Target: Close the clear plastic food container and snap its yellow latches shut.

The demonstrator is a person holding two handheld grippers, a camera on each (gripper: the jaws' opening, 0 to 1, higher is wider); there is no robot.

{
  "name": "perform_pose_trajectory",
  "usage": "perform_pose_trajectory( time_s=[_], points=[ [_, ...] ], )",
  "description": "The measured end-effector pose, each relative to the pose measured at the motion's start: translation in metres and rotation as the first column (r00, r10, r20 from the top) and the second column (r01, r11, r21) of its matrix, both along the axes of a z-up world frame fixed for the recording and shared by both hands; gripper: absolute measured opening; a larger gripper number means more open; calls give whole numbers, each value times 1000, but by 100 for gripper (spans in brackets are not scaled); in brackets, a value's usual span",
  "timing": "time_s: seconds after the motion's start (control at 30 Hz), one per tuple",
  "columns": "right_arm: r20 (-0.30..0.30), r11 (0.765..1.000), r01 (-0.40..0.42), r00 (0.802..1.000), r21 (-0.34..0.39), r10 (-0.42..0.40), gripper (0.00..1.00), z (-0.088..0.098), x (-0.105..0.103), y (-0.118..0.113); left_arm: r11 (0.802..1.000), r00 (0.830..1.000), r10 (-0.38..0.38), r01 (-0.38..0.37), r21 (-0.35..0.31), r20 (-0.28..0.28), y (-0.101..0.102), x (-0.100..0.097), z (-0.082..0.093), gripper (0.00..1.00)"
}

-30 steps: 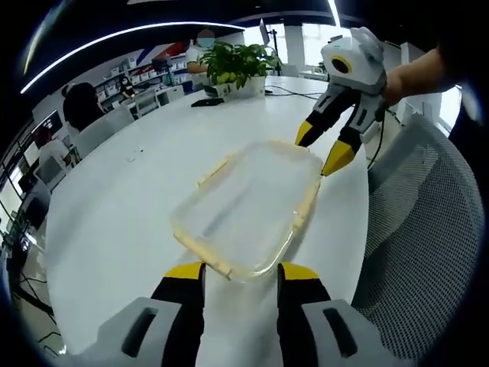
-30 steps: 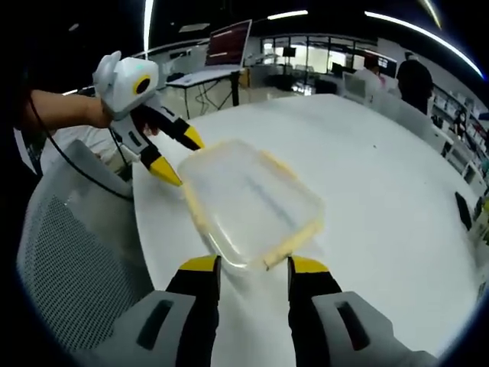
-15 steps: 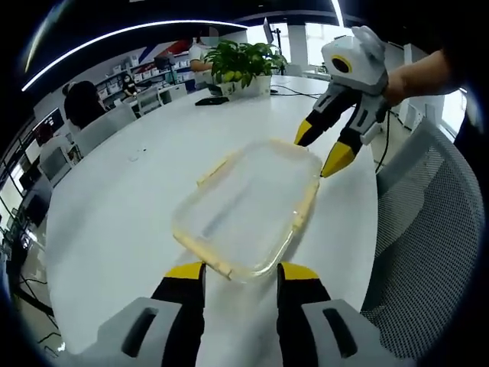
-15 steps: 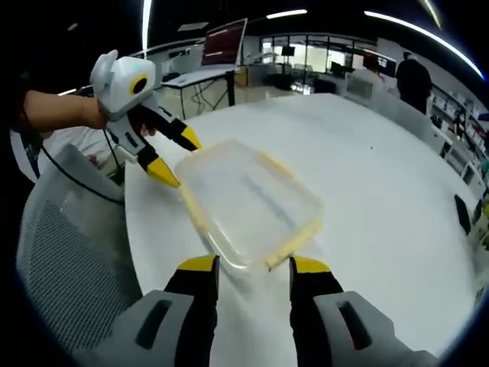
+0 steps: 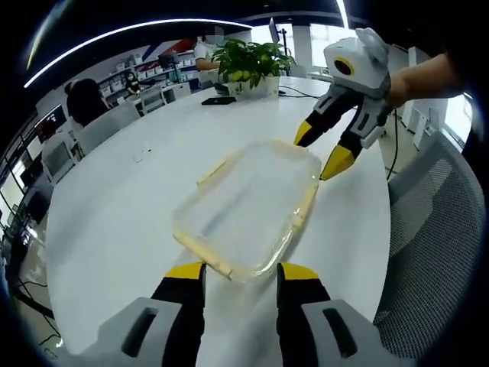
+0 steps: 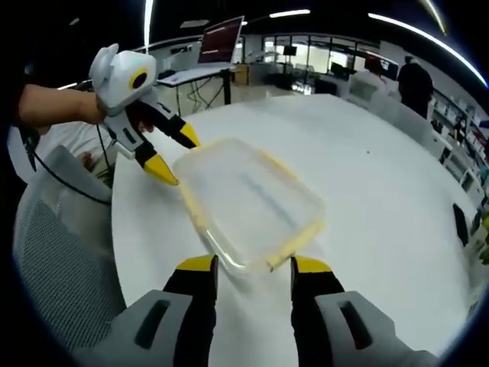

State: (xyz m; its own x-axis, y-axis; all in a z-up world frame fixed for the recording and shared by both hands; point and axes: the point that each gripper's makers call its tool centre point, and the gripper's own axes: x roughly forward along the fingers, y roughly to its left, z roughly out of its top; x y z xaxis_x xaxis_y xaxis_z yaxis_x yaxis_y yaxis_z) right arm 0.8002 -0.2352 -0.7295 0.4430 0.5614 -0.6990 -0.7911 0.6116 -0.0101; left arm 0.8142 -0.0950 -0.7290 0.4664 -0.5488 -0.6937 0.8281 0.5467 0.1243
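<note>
- The box (image 5: 246, 210) lies on the white worktop (image 5: 122, 206), lid on, yellow latches (image 5: 306, 205) along its sides, between the two tools
- Left tool (image 5: 240, 269) sits at the box's near corner, jaws apart, gripping nothing
- Right tool (image 6: 246, 264) sits at the opposite corner, jaws likewise apart and empty
- To do it well, I judge: steady the box with one tool, press each latch (image 6: 294, 243) down flat with the other, working side by side so the lid seats evenly

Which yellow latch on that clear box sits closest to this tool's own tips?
In the left gripper view, the short-end latch lying just ahead of the left tool; the other latches run along sides farther off.
</note>
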Motion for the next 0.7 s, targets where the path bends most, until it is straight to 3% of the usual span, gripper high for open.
perform_pose_trajectory(
  time_s=[0.33, 0.7],
  points=[
    [-3, 1000, 14, 1000, 1, -14, 35, -1, 13, 1, 1000, 1000, 11, -11, 4, 3, 1, 16, 0, 30],
    [-10, 999, 30, 999, 12, -30, 37, -1, 14, 2, 1000, 1000, 21, -21, -12, -4, 1, 17, 1, 31]
  ],
)
